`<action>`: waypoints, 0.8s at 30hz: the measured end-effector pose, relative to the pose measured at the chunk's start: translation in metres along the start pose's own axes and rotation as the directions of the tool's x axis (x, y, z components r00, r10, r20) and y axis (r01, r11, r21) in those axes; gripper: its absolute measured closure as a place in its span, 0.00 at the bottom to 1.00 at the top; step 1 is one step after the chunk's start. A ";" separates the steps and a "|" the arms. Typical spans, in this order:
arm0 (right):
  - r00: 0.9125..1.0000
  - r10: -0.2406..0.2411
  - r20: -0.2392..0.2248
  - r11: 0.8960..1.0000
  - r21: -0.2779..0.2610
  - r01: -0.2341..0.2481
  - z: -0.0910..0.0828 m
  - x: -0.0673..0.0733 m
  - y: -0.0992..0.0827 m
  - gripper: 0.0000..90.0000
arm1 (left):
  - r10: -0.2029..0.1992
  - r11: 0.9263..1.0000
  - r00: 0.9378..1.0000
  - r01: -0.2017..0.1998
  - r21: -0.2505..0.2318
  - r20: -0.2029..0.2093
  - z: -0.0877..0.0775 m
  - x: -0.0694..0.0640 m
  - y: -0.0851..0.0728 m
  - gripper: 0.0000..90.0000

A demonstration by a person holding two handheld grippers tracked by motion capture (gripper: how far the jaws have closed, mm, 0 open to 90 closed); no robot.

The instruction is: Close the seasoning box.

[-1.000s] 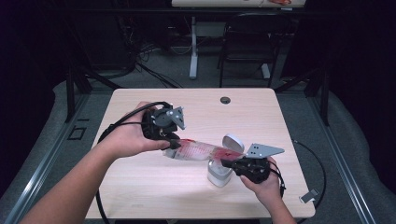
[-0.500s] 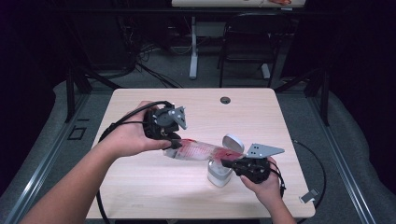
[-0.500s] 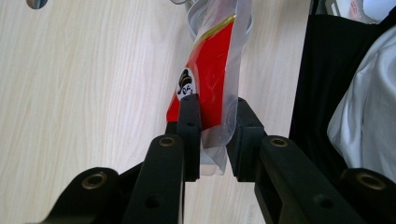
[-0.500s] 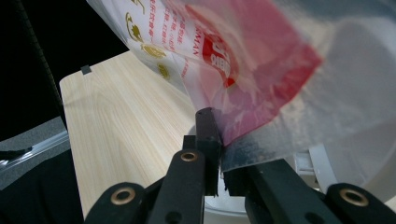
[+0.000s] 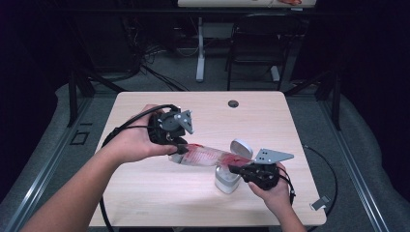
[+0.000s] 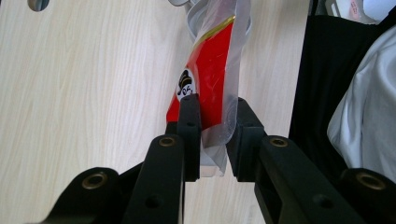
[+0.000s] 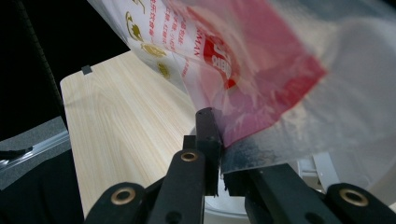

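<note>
Your left claw [image 5: 180,149] is clamped on one end of the red-and-clear plastic bag [image 5: 205,155]; the bag hangs stretched above the bench [image 5: 159,193], over the small white bin [image 5: 227,180]; your right claw [image 5: 236,169] pinches the other end; keep both grips firm and lower evenly.

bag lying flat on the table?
No: the red-and-clear plastic bag is stretched in the air between the left gripper and right gripper, above the wooden table.
</note>
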State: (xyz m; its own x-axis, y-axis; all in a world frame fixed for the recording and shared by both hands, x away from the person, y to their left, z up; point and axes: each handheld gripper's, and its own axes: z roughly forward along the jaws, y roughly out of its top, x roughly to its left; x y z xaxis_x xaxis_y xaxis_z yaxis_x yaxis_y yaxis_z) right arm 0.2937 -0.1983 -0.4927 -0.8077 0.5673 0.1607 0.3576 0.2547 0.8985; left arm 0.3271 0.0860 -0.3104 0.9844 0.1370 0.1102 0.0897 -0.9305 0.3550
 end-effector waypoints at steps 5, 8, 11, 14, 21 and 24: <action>1.000 0.000 0.001 1.000 0.002 0.000 0.000 0.000 0.000 0.97 | -0.001 1.000 1.000 0.001 -0.001 -0.001 0.000 -0.001 0.001 0.86; 1.000 0.000 0.001 1.000 0.002 0.000 0.000 0.000 0.000 0.97 | 0.000 1.000 1.000 0.000 -0.001 0.000 0.000 -0.001 0.001 0.86; 1.000 -0.001 0.001 1.000 0.002 0.001 0.000 0.000 0.000 0.97 | 0.000 1.000 1.000 0.000 -0.001 0.003 -0.001 0.000 0.001 0.86; 1.000 0.000 0.001 1.000 0.004 0.000 0.000 0.000 0.000 0.97 | 0.004 1.000 1.000 -0.004 0.000 0.002 -0.001 0.000 0.001 0.86; 1.000 0.001 0.001 1.000 0.004 -0.001 0.000 0.000 0.000 0.97 | 0.004 1.000 1.000 -0.004 -0.002 0.001 -0.001 -0.001 0.001 0.86; 1.000 0.000 0.001 1.000 0.005 0.000 0.000 0.000 0.000 0.97 | 0.005 1.000 1.000 -0.005 -0.001 0.001 -0.001 -0.001 0.002 0.86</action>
State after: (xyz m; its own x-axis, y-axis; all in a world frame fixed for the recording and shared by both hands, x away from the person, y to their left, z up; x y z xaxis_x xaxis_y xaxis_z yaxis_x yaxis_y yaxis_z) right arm 0.2933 -0.1980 -0.4926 -0.8072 0.5682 0.1601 0.3599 0.2588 0.8964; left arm 0.3258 0.0845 -0.3089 0.9850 0.1323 0.1106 0.0851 -0.9308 0.3556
